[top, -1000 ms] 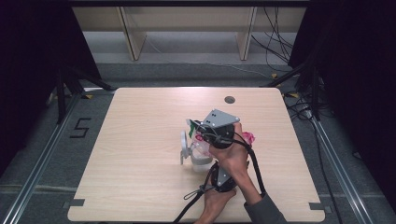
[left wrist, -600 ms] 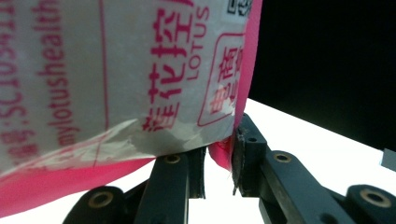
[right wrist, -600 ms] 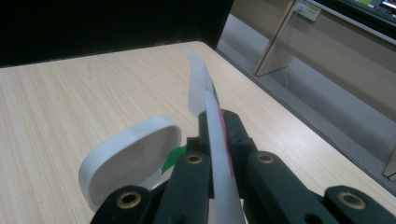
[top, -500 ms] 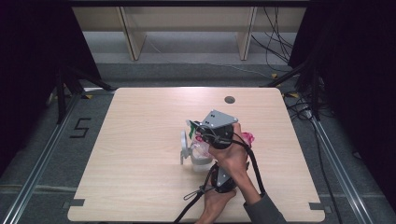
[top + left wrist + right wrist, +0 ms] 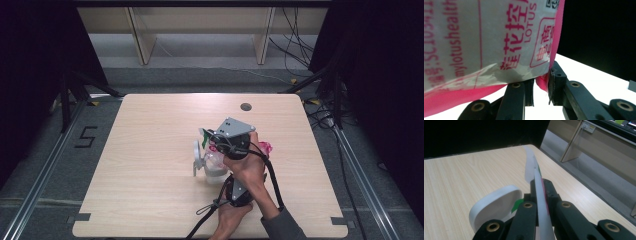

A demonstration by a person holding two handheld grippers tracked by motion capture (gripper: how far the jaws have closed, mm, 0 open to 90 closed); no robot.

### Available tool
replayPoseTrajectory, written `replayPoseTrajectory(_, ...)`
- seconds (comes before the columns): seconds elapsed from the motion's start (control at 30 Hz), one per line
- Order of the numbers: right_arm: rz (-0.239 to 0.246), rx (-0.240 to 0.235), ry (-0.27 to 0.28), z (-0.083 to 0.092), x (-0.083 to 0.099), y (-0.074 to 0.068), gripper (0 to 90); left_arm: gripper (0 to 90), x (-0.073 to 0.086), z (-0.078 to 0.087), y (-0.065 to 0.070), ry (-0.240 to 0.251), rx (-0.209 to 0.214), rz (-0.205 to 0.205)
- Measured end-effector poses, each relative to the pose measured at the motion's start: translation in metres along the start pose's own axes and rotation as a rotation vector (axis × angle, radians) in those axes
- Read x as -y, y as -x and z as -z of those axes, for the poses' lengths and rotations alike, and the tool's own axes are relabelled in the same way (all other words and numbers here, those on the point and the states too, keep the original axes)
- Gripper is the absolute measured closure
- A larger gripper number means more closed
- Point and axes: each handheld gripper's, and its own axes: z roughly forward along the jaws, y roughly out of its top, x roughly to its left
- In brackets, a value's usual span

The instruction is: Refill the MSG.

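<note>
Holding steady is the whole story of this moment: set against the two earlier high-view pictures, neither hand has shifted and both tools sit where they were, so nothing about the grip or the load has changed.

The right tool [image 5: 540, 187] is pressed tightly together on the thin upper edge of the pink-and-white printed plastic pouch [image 5: 486, 37], which stands edge-on between its jaws in the right gripper view. The left tool [image 5: 541, 85] stands only a little apart, and the pouch's pink lower seam sits between the jaws; it looks nipped there, though one pad's contact is hard to read.

From the high view, the pouch is lifted off the pale wooden counter [image 5: 150, 150], near the middle of its near half, with a pink corner showing beside the person's upper hand. Just below and to the left stands a clear plastic jug with a white loop handle [image 5: 212, 167], close against the tools; that handle also shows low in the right gripper view.

As I judge it, the stillness means the pouch is being kept taut between two holds, either poised over the jug or about to be pulled open. Whether its top is already torn cannot be told.
</note>
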Motion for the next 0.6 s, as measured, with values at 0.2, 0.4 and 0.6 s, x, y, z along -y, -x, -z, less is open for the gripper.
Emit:
replayPoseTrajectory(0.2,-0.017,-0.008,0.004,0.0014,0.0003,0.0012,89.4,76.5,0.0004,0.0002,0.0003,0.003,-0.004,0.004)
replayPoseTrajectory(0.4,-0.014,-0.005,0.006,0.0008,0.0003,0.0007,89.4,76.6,0.0007,0.0,0.0004,0.008,-0.004,0.009)
replayPoseTrajectory(0.6,-0.01,-0.003,0.009,0.001,-0.0003,-0.0004,89.4,76.6,-0.0002,-0.0004,-0.0007,0.006,0.0,-0.002)
